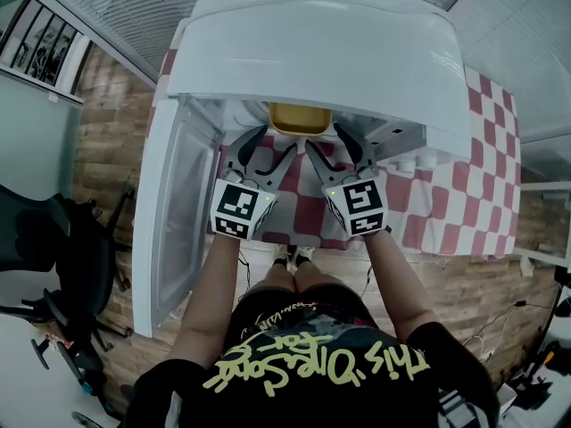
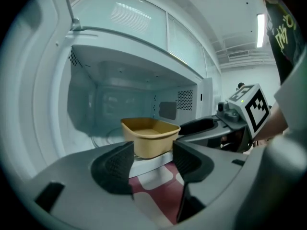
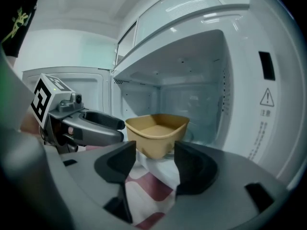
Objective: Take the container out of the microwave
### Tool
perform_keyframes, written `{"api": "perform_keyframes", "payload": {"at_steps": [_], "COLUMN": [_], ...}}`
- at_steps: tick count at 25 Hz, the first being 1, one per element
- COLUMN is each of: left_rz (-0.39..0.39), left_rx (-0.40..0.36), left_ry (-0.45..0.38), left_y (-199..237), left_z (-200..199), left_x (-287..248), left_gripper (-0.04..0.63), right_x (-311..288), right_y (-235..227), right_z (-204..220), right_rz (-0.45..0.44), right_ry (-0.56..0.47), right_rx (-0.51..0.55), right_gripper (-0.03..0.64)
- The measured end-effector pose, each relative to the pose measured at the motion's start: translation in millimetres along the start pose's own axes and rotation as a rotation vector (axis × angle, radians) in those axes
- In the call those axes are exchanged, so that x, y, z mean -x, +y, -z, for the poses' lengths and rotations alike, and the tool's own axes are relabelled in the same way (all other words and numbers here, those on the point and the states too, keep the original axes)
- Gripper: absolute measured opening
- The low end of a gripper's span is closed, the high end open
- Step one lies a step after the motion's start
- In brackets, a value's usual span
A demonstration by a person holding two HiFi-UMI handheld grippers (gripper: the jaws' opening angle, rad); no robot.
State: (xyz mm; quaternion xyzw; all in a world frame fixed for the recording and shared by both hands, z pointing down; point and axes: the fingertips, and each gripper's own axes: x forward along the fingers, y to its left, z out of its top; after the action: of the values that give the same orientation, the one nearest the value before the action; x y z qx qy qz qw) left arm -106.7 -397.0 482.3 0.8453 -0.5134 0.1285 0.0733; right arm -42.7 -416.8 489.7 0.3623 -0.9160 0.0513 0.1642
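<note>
Hovering left gripper [image 2: 152, 161] and right gripper [image 3: 153, 161], both gaping empty, near microwave [image 3: 249, 104] | container [image 2: 151, 134] sitting far inside | risk: lopsided pinching tipping it.

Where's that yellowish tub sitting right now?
The tan container sits inside the open microwave, near the front of its cavity, at the middle of the head view, just beyond the open left gripper and right gripper.
</note>
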Motion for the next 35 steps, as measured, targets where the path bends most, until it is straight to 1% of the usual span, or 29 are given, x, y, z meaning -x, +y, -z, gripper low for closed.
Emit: {"api": "perform_keyframes", "payload": {"at_steps": [4, 10, 13, 17, 22, 26, 31, 35], "left_rz": [0.020, 0.045, 0.051, 0.025, -0.019, -0.061, -0.079, -0.085], "left_rx": [-0.004, 0.025, 0.005, -0.018, -0.003, -0.014, -0.026, -0.045], "left_ry": [0.027, -0.015, -0.025, 0.003, 0.000, 0.009, 0.028, 0.038], "left_y": [1.0, 0.9, 2.6, 4.9, 2.4, -1.5, -6.1, -11.7], "left_z": [8.3, 5.2, 4.5, 8.9, 7.6, 7.4, 5.3, 0.6], "left_x": [-8.3, -12.0, -13.8, -18.0, -17.6, -15.9, -11.4, -5.2], "left_gripper": [0.250, 0.250, 0.250, 0.242, 0.216, 0.204, 0.202, 0.201], "right_x": [-6.3, -10.5, -11.4, -14.7, -13.3, -9.5, -3.0, 4.8], "right_y": [1.5, 3.5, 3.1, 4.1, 2.4, 2.0, 3.9, 6.8], "right_z": [0.6, 1.3, 1.7, 4.8, 3.9, 4.3, 3.7, 2.1], "right_rz": [-0.010, -0.023, -0.020, -0.029, -0.008, 0.005, 0.013, 0.022], "right_ry": [-0.002, 0.005, 0.006, 0.016, 0.007, 0.004, -0.004, 0.013], "right_rx": [0.000, -0.017, -0.020, -0.030, -0.055, -0.057, -0.060, -0.081], "right_gripper": [0.236, 0.236, 0.236, 0.235, 0.235, 0.235, 0.235, 0.233]}}
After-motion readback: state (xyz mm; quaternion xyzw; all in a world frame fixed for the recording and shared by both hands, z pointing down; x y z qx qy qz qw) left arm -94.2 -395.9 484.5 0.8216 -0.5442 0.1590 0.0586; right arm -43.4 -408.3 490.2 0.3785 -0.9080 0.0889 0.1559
